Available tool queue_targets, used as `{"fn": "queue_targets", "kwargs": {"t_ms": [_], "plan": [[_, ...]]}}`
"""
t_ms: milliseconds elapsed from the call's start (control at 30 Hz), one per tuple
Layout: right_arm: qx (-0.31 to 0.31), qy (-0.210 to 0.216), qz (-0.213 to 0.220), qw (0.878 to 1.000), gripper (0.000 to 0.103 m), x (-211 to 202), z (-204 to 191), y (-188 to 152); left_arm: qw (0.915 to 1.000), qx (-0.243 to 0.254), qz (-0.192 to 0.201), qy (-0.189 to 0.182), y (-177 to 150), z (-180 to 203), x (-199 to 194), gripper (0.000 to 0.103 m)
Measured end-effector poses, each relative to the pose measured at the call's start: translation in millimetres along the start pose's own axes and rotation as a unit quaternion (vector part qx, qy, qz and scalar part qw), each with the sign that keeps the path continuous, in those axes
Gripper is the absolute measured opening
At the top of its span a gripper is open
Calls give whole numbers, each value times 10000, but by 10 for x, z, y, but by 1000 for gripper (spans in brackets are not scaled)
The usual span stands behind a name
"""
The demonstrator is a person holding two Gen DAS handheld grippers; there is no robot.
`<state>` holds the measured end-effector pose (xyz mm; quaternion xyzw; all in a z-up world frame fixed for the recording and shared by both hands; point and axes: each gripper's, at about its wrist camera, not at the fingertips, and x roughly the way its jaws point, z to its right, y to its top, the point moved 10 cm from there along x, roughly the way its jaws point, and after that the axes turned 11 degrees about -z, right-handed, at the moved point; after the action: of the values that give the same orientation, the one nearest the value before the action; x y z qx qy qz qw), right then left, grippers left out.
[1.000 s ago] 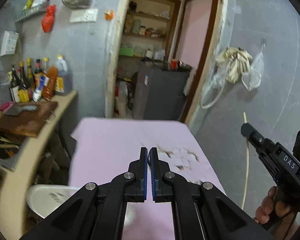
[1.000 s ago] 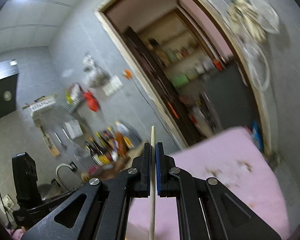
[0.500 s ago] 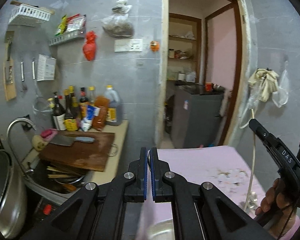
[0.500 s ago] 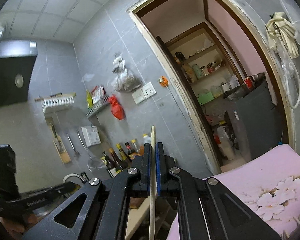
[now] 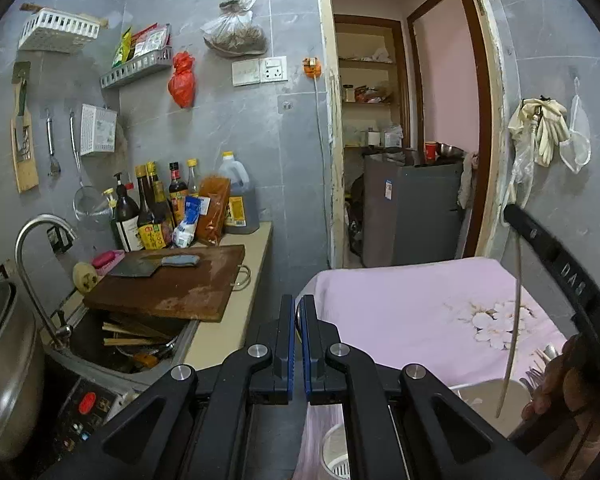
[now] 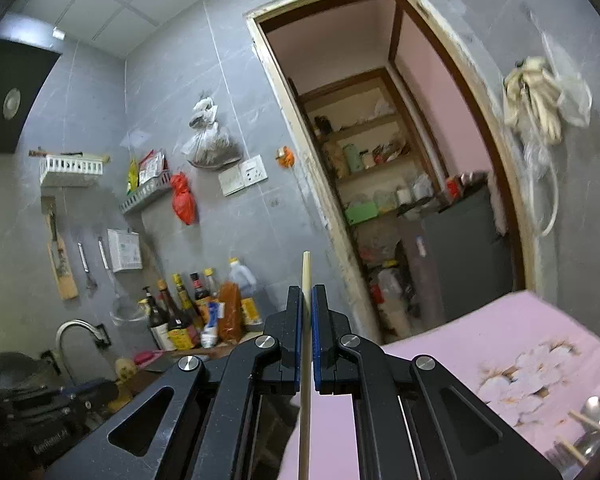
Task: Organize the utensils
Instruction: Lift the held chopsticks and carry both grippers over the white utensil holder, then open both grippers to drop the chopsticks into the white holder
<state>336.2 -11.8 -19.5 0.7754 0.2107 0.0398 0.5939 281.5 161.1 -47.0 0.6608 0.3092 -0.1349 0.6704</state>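
My right gripper [image 6: 307,294] is shut on a pale wooden chopstick [image 6: 305,360] that runs upright between the jaws, held in the air above the pink tablecloth [image 6: 500,328]. In the left wrist view the same chopstick [image 5: 514,320] hangs under the right gripper body [image 5: 560,268] at the right. My left gripper [image 5: 297,308] is shut and holds nothing, raised over the table's left edge. A white utensil holder [image 5: 334,456] shows below it. Spoons and chopsticks [image 6: 588,420] lie at the table's lower right.
A kitchen counter [image 5: 236,312] stands left of the table with a wooden cutting board [image 5: 172,284], a cleaver, sauce bottles [image 5: 160,208] and a sink [image 5: 120,344] full of dishes. A doorway [image 5: 404,140] opens behind the table.
Both grippers have tilted up and swung left, so the counter and wall fill the views. The right gripper still holds the chopstick.
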Motion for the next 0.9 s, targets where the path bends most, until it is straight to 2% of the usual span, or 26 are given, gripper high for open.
{"fn": "queue_targets", "kwargs": {"t_ms": [167, 333, 500, 567, 667, 733, 767, 800, 867, 900], "plan": [[-22, -294, -73, 9995, 4, -28, 15, -22, 10000, -7, 31, -37, -63, 39, 28, 3], [91, -410, -271, 9988, 4, -8, 130, -185, 9998, 183, 93, 71, -125, 120, 41, 3], [115, -426, -459, 9980, 4, 26, 215, -336, 9996, 230, -148, -13, -228, 168, 127, 4], [137, -386, -537, 9977, 4, 26, 240, -386, 9994, 167, -266, -137, -257, 167, 153, 5], [119, -324, -804, 9962, 5, 33, 279, -471, 9976, -16, -443, -535, -281, 173, 161, 5], [105, -246, -929, 9953, 8, 8, 301, -493, 9963, -103, -483, -697, -297, 180, 150, 6], [94, -217, -965, 9951, 14, -10, 313, -499, 9955, -143, -508, -785, -302, 183, 144, 10], [104, -188, -991, 9948, 24, -23, 323, -499, 9939, -238, -538, -931, -302, 182, 133, 14], [186, -117, -1021, 9945, 34, -76, 362, -479, 9912, -426, -558, -1125, -310, 170, 123, 39], [198, -102, -1042, 9943, 35, -95, 376, -468, 9895, -556, -545, -1218, -306, 158, 105, 42]]}}
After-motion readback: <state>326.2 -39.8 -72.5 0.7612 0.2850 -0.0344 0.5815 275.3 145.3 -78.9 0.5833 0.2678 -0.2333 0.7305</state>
